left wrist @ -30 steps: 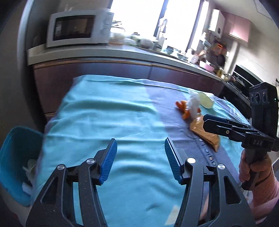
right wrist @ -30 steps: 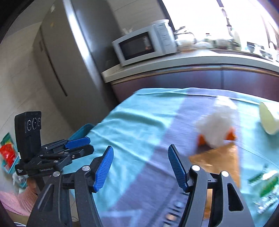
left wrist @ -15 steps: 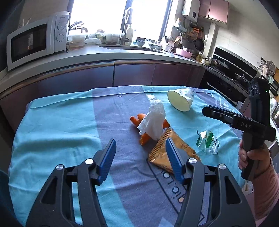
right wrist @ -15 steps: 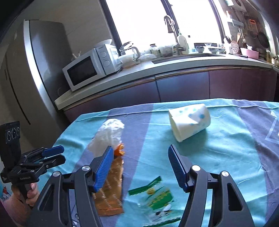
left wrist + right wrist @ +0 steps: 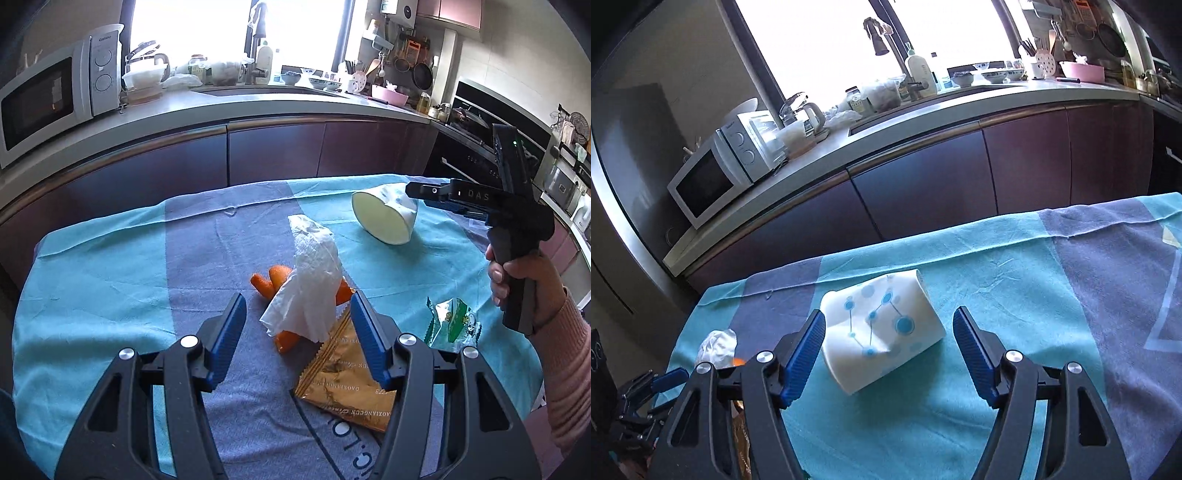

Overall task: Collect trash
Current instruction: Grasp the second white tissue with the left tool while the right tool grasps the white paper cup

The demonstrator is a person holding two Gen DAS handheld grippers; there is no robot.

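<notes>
On the teal and grey cloth (image 5: 110, 266) a crumpled white tissue (image 5: 310, 280) lies over orange peels (image 5: 266, 282), with a gold snack wrapper (image 5: 343, 384) in front and a green wrapper (image 5: 452, 326) to the right. My left gripper (image 5: 297, 332) hangs open just short of the tissue, which shows between its blue pads without touching them. A white paper cup with blue dots (image 5: 882, 332) lies on its side. My right gripper (image 5: 890, 350) hovers over it with its jaws opening. The cup sits between them, with neither pad pressing on it.
A kitchen counter (image 5: 258, 107) with a microwave (image 5: 48, 99), sink and bottles runs behind the table, above dark cabinet doors (image 5: 916, 188). A stove and oven (image 5: 476, 147) stand at the right. A hand in a pink sleeve (image 5: 524, 280) holds the right gripper.
Both grippers swung right across the table. The left view went from the blue bin and bare cloth to the tissue pile. The right went from the tissue to the cup, jaws spreading wider.
</notes>
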